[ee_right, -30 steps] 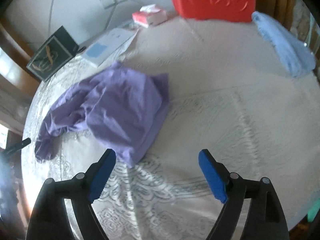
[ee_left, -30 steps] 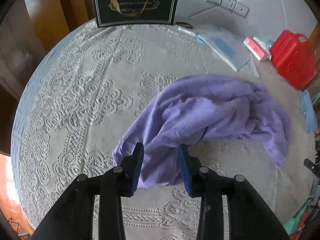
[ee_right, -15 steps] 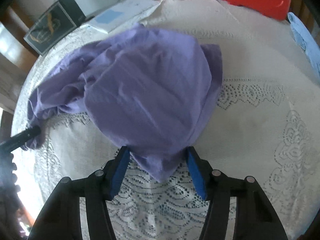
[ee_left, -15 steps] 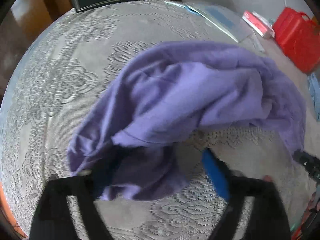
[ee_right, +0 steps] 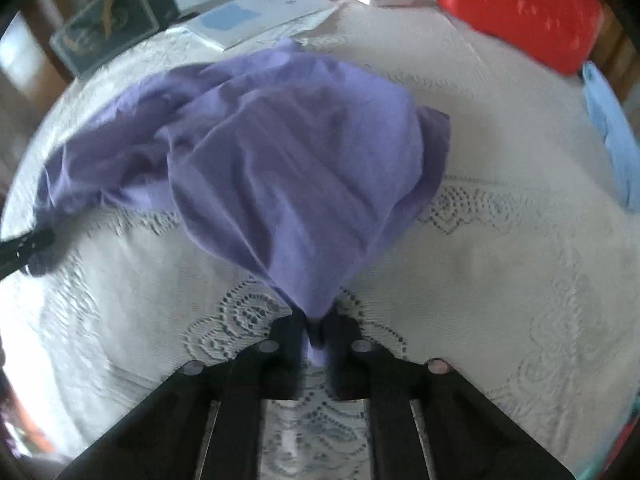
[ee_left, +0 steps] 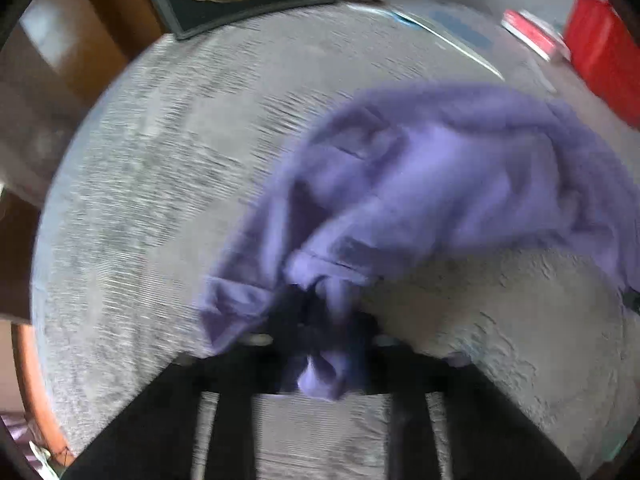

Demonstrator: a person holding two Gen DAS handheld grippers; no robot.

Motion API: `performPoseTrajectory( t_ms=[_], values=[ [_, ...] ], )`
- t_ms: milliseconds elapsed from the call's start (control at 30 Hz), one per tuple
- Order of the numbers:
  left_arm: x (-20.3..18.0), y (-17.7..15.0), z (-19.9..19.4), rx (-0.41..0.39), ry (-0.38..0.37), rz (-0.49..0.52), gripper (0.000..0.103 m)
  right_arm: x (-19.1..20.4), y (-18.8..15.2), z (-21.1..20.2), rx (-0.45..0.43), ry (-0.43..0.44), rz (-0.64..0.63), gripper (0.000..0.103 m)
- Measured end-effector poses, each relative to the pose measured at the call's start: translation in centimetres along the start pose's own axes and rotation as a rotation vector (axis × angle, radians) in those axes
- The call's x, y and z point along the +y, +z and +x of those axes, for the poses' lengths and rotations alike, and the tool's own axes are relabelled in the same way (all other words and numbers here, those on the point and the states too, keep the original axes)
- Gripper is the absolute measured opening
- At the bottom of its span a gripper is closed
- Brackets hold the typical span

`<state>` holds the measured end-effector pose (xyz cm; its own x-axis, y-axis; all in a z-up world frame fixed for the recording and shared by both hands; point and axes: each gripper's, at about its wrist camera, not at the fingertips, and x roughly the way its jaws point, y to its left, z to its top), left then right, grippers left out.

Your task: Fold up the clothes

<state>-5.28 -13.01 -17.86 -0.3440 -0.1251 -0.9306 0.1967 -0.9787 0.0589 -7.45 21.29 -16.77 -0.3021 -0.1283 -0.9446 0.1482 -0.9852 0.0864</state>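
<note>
Both grippers are clenched on the purple garment (ee_right: 288, 152), each at one end of it. In the right wrist view the right gripper (ee_right: 318, 336) has its fingers pinched on a gathered point of cloth, with a small tuft poking through behind them. From there the fabric fans away from the fingers toward the red container (ee_right: 516, 12) at the far side of the worktop (ee_right: 500, 264). In the left wrist view the left gripper (ee_left: 320, 320) is closed on a bunched hem or corner; motion blur smears this view, so which part of the garment it is I cannot say for sure.

The garment's long axis runs between the two grips, sideways across the near half of the worktop, on the side away from the red container. The left gripper shows as a dark tip (ee_right: 24, 248) at the garment's far left end in the right wrist view. Neither hand is nearer than the other, since each already has its own end.

The cloth is thin, soft and limp. It is crumpled and humped in the middle, with loose folds and one edge turned over on the side toward the red container. It is not flat and shows no neat fold. As a judgement, drawing the two grips apart along that axis should stretch it flat.
</note>
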Motion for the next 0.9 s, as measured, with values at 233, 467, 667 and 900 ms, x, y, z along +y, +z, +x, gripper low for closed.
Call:
performPoseTrajectory(
  t_ms=[233, 467, 667, 900],
  values=[
    [3.7, 1.2, -7.6, -0.129, -0.172, -0.062, 0.013, -3.9, 2.1, -11.4, -0.271, 0.078, 0.071, 0.006],
    [4.0, -0.2, -9.7, -0.047, -0.317, -0.018, 0.023, -4.8, -2.5, -16.1, -0.226, 0.099, 0.047, 0.006],
    [2.9, -1.3, -8.2, 0.060, -0.319, 0.028, 0.028, -6.8, -6.1, -13.0, -0.070, 0.083, 0.128, 0.020],
    [1.0, 0.5, -9.4, 0.046, -0.383, 0.067, 0.034, -6.3, -2.4, -10.4, -0.089, 0.093, 0.115, 0.025]
  ],
)
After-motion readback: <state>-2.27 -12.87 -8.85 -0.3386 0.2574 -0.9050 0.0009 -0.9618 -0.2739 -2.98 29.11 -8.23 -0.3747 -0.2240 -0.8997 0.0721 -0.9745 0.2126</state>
